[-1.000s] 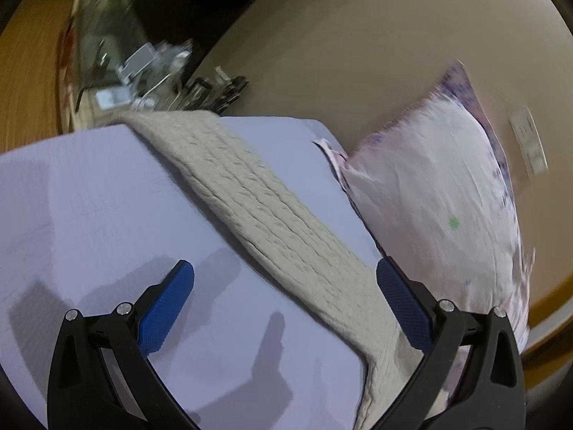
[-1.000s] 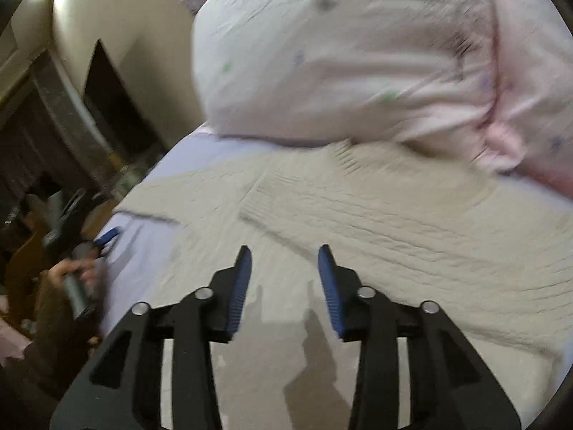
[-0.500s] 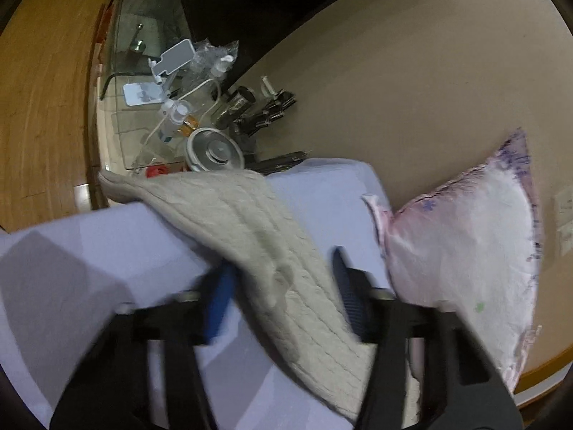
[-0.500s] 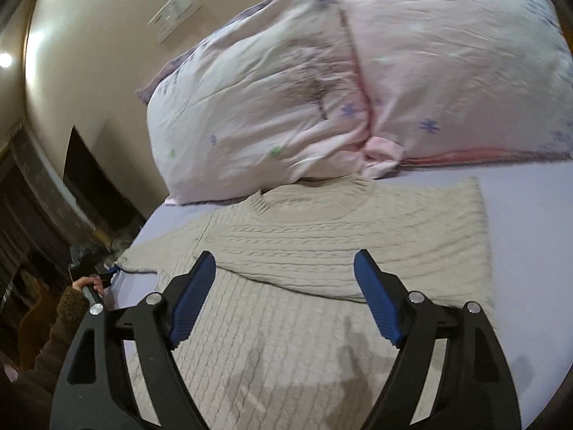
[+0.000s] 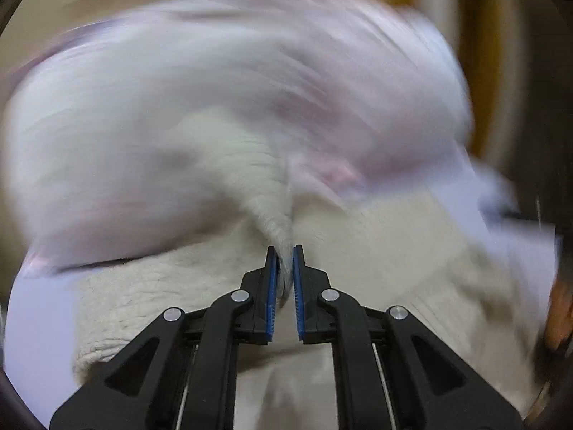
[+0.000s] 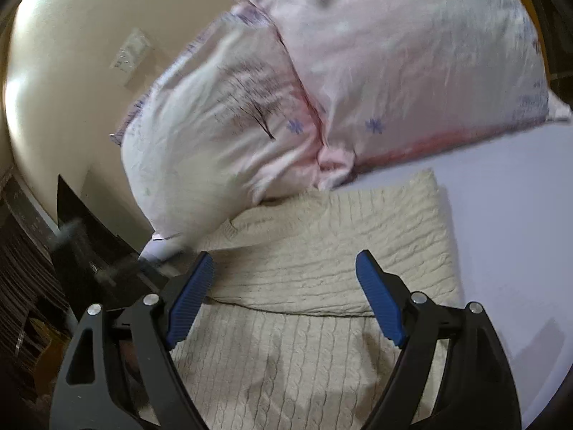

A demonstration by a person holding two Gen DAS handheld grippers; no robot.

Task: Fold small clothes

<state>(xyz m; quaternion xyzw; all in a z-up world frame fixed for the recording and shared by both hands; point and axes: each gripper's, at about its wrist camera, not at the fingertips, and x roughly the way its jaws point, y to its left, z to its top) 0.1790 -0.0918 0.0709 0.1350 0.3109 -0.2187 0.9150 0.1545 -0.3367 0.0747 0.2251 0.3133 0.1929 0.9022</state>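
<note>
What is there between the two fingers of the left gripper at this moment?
A pinched fold of the cream knitted sweater sits between the fingers of the left gripper, which is shut on it. The left wrist view shows this, though its background is blurred.

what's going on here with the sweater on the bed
A person with a handheld gripper in each hand is folding a cream cable-knit sweater on a bed with a lilac sheet. The left gripper is shut on a pinched ridge of the knit; its view is blurred by motion. The right gripper is open above the sweater, holding nothing. One part is already folded across the body. A pink pillow lies just behind.
</note>
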